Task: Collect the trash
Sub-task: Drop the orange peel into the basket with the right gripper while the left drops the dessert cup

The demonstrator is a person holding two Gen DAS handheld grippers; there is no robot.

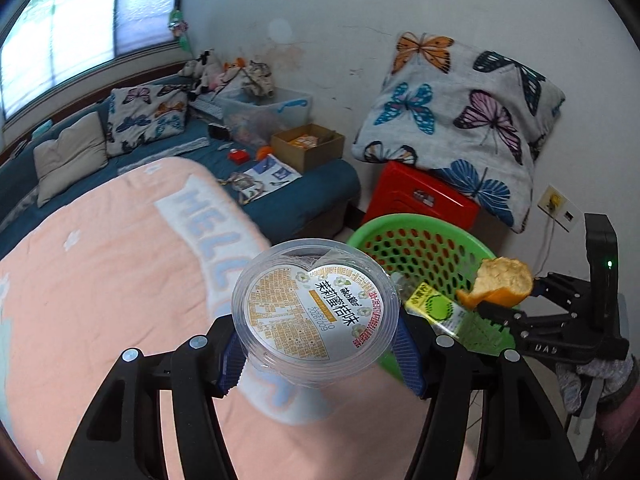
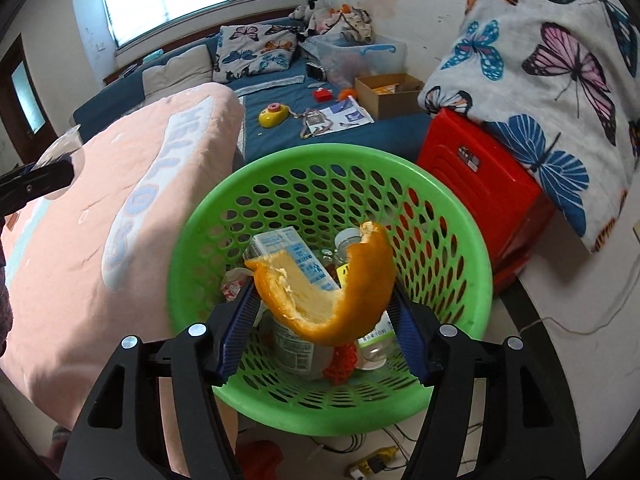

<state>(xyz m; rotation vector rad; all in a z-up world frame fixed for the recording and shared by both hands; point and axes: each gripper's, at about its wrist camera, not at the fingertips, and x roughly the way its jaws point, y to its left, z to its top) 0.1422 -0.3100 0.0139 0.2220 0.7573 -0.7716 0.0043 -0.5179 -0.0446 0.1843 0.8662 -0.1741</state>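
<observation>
My left gripper [image 1: 320,356] is shut on a clear plastic cup [image 1: 316,308] with a printed foil lid, held above the pink blanket [image 1: 100,300] beside the green basket [image 1: 424,240]. My right gripper [image 2: 326,320] is shut on a piece of orange peel [image 2: 332,284] and holds it over the green perforated basket [image 2: 460,272]. The peel and right gripper also show in the left wrist view [image 1: 498,282]. Inside the basket lie a milk carton [image 2: 296,252], a clear jar [image 2: 348,240], bottles and wrappers. The left gripper's tip shows at the left edge of the right wrist view [image 2: 36,184].
A red plastic stool [image 2: 480,184] with a butterfly-print blanket [image 2: 560,60] stands right of the basket against the wall. A blue mattress [image 2: 352,132] behind holds a cardboard box [image 2: 388,92], a clear bin, a yellow toy and papers. Cables and a power strip [image 2: 372,464] lie on the floor.
</observation>
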